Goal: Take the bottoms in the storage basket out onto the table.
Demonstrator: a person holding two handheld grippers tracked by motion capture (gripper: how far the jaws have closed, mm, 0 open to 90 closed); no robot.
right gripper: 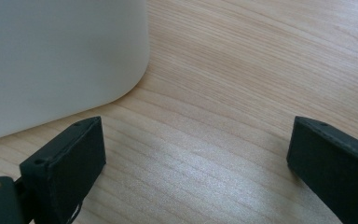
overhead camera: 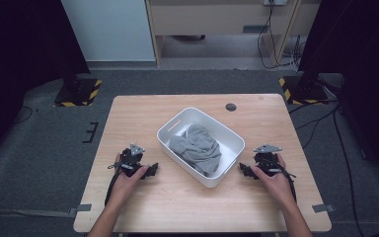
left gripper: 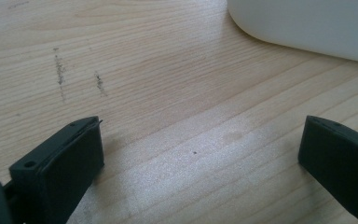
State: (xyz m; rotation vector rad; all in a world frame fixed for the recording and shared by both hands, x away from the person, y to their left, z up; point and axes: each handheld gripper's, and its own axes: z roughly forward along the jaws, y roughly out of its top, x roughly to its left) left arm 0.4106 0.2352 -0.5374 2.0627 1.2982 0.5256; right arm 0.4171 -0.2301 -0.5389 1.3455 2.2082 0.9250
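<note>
A white plastic bin (overhead camera: 177,125) stands at an angle in the middle of the wooden table (overhead camera: 143,111), with a crumpled grey cloth (overhead camera: 197,146) inside it. My left gripper (overhead camera: 151,171) rests on the table to the bin's left, a hand on it, jaws spread wide with nothing between them. In the left gripper view the left gripper (left gripper: 200,154) faces bare wood, the bin's wall (left gripper: 307,23) ahead at the upper right. My right gripper (overhead camera: 244,170) lies to the bin's right, open and empty. The right gripper (right gripper: 196,154) sees the bin's rounded corner (right gripper: 60,56) close at the left.
A dark round grommet (overhead camera: 231,106) sits near the table's far edge. Grey scuff marks (left gripper: 60,70) streak the wood ahead of the left gripper. Black stand bases with yellow-striped edges (overhead camera: 78,92) flank the table on the carpet, and cables (overhead camera: 321,123) trail at the right.
</note>
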